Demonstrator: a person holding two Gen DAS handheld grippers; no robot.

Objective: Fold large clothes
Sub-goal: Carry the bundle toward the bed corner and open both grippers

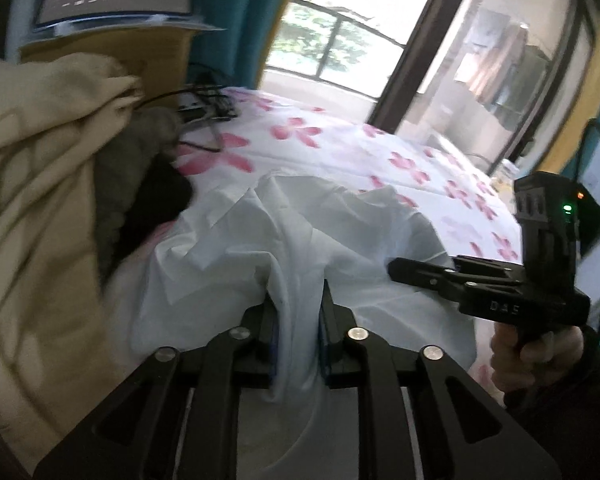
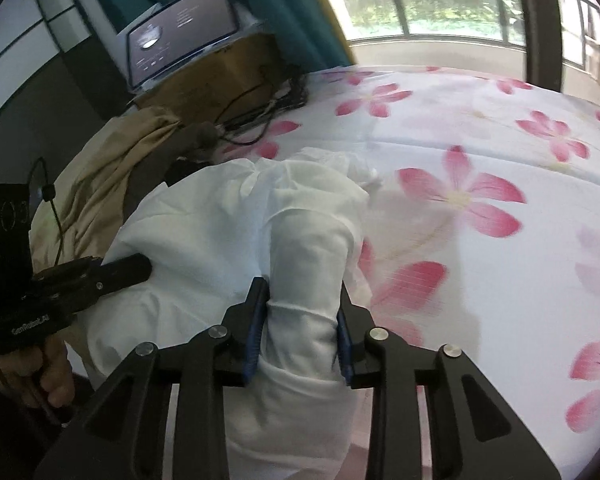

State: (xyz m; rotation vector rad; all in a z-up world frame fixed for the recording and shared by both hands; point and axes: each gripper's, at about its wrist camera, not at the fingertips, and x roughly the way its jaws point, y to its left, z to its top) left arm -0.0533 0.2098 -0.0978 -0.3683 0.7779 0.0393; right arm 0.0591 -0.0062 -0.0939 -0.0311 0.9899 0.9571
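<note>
A large white garment lies bunched on a bed with a white sheet printed with pink flowers. My left gripper is shut on a fold of the white garment at its near edge. My right gripper is shut on a thick bunch of the same garment. The right gripper also shows in the left wrist view at the right, and the left gripper shows in the right wrist view at the left. Both hold the cloth at the near side of the bed.
A beige cloth and dark clothes are heaped at the left of the bed. A cardboard box with a flat box on top and black cables stands at the back left. A window lies beyond the bed.
</note>
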